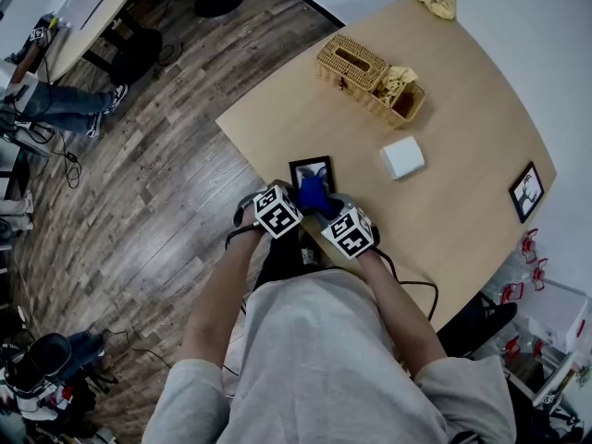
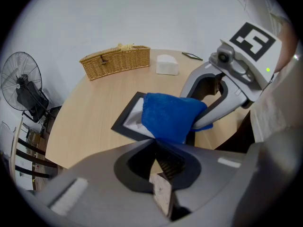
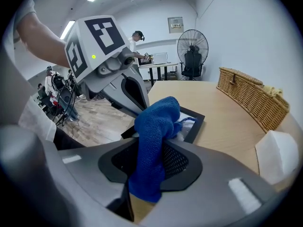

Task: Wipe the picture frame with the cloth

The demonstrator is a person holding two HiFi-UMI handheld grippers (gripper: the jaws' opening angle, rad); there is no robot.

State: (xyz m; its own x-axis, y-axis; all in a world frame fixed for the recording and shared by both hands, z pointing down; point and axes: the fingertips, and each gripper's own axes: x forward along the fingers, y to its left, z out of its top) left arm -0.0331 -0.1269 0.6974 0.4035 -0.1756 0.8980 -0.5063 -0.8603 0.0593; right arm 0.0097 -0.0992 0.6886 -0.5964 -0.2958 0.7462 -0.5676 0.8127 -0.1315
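A black picture frame lies flat near the front edge of the wooden table. In the left gripper view my left gripper is shut on the near corner of the frame. A blue cloth rests bunched on the frame's glass. The right gripper is shut on the cloth, which hangs down between its jaws and covers part of the frame. Both marker cubes sit side by side just in front of my body, left gripper and right gripper.
A wicker basket stands at the back of the table, a white box to the frame's right. A second small frame lies at the right edge, a yellow cloth at the far corner. Wood floor lies left.
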